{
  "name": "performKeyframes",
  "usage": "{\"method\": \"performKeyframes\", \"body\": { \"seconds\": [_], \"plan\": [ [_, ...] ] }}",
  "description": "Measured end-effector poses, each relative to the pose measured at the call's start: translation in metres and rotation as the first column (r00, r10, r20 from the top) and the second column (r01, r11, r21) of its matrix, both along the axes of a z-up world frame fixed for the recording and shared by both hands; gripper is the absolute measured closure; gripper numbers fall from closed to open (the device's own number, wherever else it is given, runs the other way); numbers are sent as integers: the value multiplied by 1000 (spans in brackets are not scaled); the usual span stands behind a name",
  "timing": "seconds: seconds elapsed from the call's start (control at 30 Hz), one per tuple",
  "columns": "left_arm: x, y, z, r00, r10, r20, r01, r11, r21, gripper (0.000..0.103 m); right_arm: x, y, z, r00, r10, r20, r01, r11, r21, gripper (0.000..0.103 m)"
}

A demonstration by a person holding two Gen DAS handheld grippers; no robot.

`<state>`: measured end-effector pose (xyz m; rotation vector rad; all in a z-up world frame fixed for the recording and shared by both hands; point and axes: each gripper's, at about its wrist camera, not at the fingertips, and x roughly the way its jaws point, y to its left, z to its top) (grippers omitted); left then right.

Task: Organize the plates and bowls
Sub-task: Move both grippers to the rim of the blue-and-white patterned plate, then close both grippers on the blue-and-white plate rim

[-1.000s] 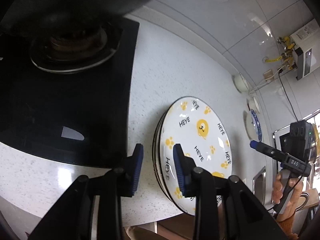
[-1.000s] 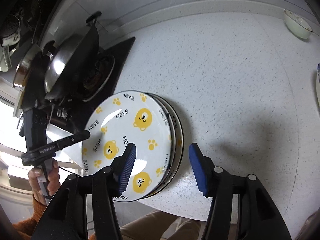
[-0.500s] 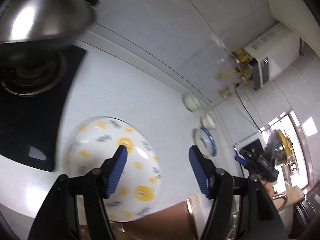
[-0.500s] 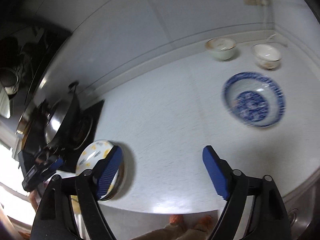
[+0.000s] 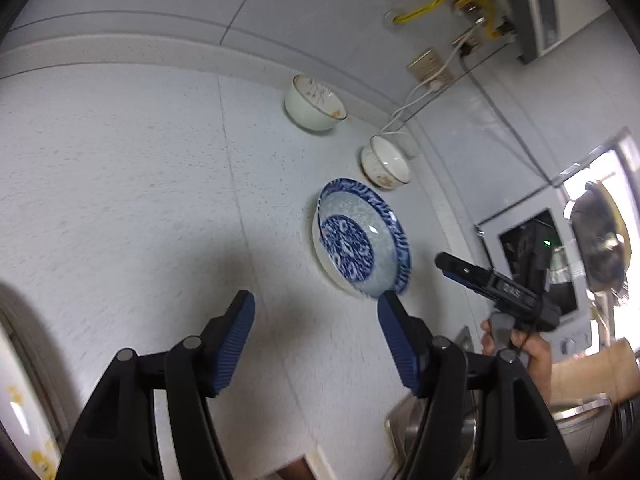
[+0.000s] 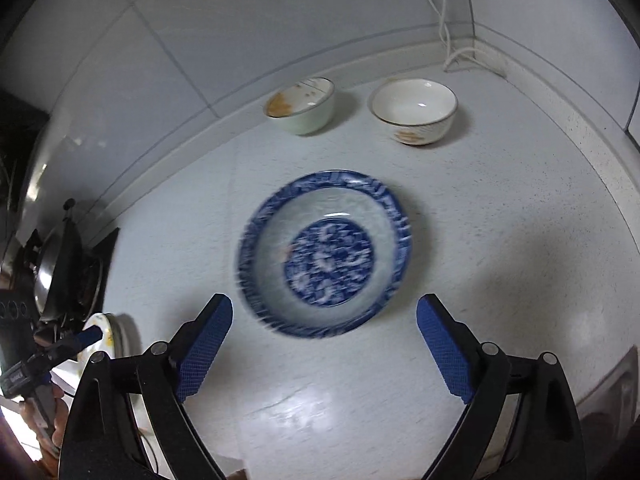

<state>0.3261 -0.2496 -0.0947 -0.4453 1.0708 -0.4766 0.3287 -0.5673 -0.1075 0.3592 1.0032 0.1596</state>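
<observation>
we see both of our tools over a pale speckled surface [image 6: 500, 216], each pointing down toward a blue patterned plate [image 6: 326, 254] that lies flat on it. our right gripper [image 6: 324, 350] has its jaws opening, already wide, with nothing between the blue pads; the plate's near rim sits just beyond them, not touched. our left gripper [image 5: 316, 344] stands wide too and empty, with the same plate beyond its right finger, apart from it. behind the plate, near the wall, stand two bowls side by side and apart from each other: a pale green bowl [image 6: 302, 106] with brownish marks inside, and a white bowl [image 6: 414, 112] with an orange motif on its side. a white cable [image 6: 444, 16] runs down from a wall socket to the corner behind the white bowl. far to the left in the right wrist view we catch the edge of a yellow-printed plate stack [image 6: 106, 336] beside a hob with a pan [image 6: 54, 272] on it, well apart from the blue plate.
</observation>
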Motion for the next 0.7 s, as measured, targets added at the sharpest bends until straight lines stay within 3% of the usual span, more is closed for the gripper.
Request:
{"method": "performKeyframes", "body": {
  "seconds": [0.27,0.37,0.5,0.7],
  "plan": [
    [79,-60,-72,986,82,-143,-68,993,98,42,56,-35,-49,994,21,-110,-15,999,49,13],
    [93,-67,-93,976,100,-191,-83,992,93,44,69,-41,-67,989,32,-146,-25,999,48,29],
    [101,-79,-93,981,89,-170,-75,993,90,50,81,-46,-86,983,38,-180,-21,995,96,55],
    [111,-89,-99,978,62,-201,-55,998,43,79,87,-51,-97,985,53,-166,-23,984,175,78]
  ]
}}
